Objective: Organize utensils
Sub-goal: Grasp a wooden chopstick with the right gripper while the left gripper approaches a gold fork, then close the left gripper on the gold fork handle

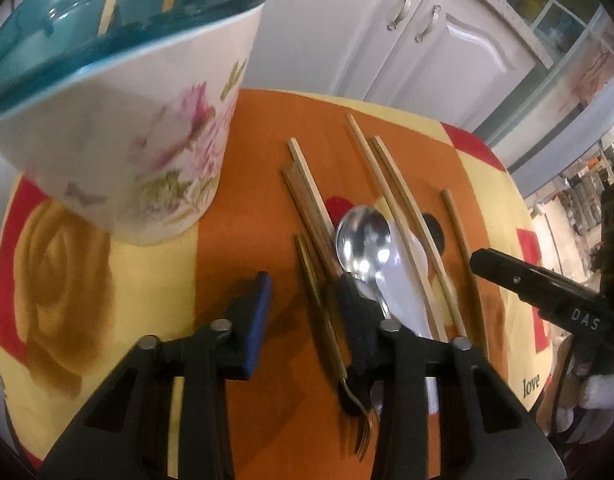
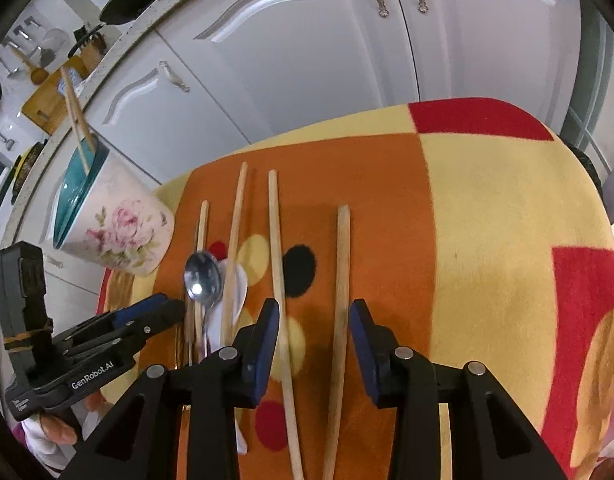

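Note:
A floral utensil holder point(image 1: 147, 136) with a teal rim stands at the table's left with two chopsticks in it; it also shows in the right wrist view point(image 2: 119, 232). Several wooden chopsticks point(image 1: 391, 192), a steel spoon point(image 1: 363, 240), a white spoon point(image 1: 407, 280) and a gold fork point(image 1: 347, 384) lie on the cloth. My left gripper point(image 1: 305, 312) is open, low over the fork handle. My right gripper point(image 2: 313, 332) is open, its fingers on either side of two chopsticks point(image 2: 341, 280).
The table carries an orange, yellow and red patterned cloth point(image 2: 487, 220). White cabinet doors point(image 2: 307, 60) stand just behind the table. The right gripper's body point(image 1: 547, 296) shows at the right of the left wrist view.

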`<state>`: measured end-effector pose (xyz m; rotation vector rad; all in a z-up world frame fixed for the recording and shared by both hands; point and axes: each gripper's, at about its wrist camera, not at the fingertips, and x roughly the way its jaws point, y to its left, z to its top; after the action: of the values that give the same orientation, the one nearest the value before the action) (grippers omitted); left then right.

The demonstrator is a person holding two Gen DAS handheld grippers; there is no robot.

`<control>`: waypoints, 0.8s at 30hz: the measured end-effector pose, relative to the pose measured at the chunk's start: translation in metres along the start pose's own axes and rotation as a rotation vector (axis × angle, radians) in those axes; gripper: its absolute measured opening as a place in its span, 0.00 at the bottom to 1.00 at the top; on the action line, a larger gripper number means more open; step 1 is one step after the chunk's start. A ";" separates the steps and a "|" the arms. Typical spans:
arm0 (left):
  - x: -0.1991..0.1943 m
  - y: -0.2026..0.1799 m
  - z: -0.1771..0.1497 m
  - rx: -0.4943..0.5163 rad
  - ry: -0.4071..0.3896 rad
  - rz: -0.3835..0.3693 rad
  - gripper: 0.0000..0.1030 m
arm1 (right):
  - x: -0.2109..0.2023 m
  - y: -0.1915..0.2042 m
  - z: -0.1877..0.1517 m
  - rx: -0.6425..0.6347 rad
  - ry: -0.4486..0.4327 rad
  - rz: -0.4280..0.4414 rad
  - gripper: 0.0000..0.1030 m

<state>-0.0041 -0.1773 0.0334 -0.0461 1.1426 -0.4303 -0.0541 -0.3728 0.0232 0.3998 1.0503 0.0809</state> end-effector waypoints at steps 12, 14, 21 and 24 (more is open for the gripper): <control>-0.007 0.018 -0.025 0.054 0.050 -0.009 0.00 | -0.003 -0.009 -0.021 -0.023 0.057 -0.021 0.07; -0.011 0.023 -0.030 0.046 0.064 -0.024 0.00 | -0.009 -0.011 -0.033 -0.028 0.069 -0.018 0.07; -0.021 0.016 -0.015 0.012 0.036 -0.104 0.04 | -0.013 -0.015 -0.037 -0.018 0.088 -0.020 0.07; -0.017 0.004 -0.009 0.028 0.038 -0.109 0.10 | -0.011 -0.011 -0.036 -0.025 0.090 -0.024 0.07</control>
<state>-0.0163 -0.1662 0.0433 -0.0765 1.1742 -0.5462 -0.0922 -0.3758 0.0129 0.3633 1.1418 0.0917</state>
